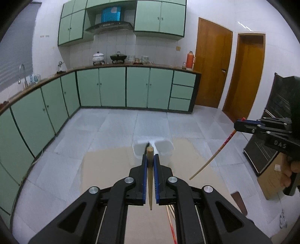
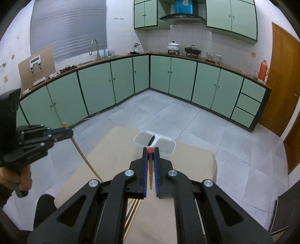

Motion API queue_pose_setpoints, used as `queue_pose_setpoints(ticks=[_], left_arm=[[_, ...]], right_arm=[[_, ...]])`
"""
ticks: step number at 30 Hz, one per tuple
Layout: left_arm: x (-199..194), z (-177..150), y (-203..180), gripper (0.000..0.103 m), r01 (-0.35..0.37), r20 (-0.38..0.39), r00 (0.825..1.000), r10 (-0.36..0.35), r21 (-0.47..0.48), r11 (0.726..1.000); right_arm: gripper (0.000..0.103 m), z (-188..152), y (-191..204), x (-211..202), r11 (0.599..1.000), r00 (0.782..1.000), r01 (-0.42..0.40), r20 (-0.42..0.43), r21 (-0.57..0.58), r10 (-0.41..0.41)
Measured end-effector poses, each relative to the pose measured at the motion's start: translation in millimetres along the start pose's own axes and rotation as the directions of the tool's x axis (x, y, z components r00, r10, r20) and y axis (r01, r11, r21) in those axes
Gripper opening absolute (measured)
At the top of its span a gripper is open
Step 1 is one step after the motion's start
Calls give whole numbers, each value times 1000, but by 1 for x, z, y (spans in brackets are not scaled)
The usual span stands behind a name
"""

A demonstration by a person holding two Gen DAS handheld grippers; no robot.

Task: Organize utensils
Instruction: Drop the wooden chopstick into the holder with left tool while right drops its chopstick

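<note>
Chopsticks ride in both jaws: left gripper (image 1: 149, 158) clamps a plain chopstick (image 1: 150, 180), right gripper (image 2: 150, 153) a red-tipped chopstick (image 2: 150, 169). Carrying step; next, drop each into the white two-compartment holder (image 2: 165, 147) on the cardboard.

I see a kitchen with pale green cabinets (image 2: 174, 82) running in an L under a wooden counter (image 2: 105, 60), matching wall cabinets (image 1: 159, 16) above white tiles. The floor (image 2: 225, 150) is grey tile. Two wooden doors (image 1: 211, 62) stand to the right; blinds (image 2: 69, 28) cover the window.
</note>
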State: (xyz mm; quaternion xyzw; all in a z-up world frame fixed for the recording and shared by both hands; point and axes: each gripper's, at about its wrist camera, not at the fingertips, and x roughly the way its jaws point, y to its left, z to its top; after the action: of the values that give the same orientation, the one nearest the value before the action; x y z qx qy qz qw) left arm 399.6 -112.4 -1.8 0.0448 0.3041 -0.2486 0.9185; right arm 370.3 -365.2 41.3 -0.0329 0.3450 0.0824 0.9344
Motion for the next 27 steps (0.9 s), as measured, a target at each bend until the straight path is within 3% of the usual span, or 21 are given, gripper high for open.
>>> queue_pose_setpoints(ticks=[8, 14, 18, 22, 27], left_arm=[[40, 69, 12, 7, -40, 83, 996, 43, -28, 999], [87, 101, 17, 7, -54, 137, 989, 59, -45, 998], [128, 95, 19, 7, -52, 116, 992, 58, -53, 997], [170, 70, 24, 7, -41, 45, 998, 44, -70, 997], [194, 47, 30, 8, -63, -14, 998, 62, -76, 995]], right_arm=[[5, 57, -30, 37, 997, 999, 30, 17, 67, -31], [5, 74, -45, 85, 994, 998, 52, 17, 91, -53], [5, 72, -57, 126, 991, 999, 47, -16, 125, -46], [5, 57, -70, 164, 986, 998, 26, -67, 164, -15], [10, 35, -80, 188, 979, 994, 10, -108, 204, 13]])
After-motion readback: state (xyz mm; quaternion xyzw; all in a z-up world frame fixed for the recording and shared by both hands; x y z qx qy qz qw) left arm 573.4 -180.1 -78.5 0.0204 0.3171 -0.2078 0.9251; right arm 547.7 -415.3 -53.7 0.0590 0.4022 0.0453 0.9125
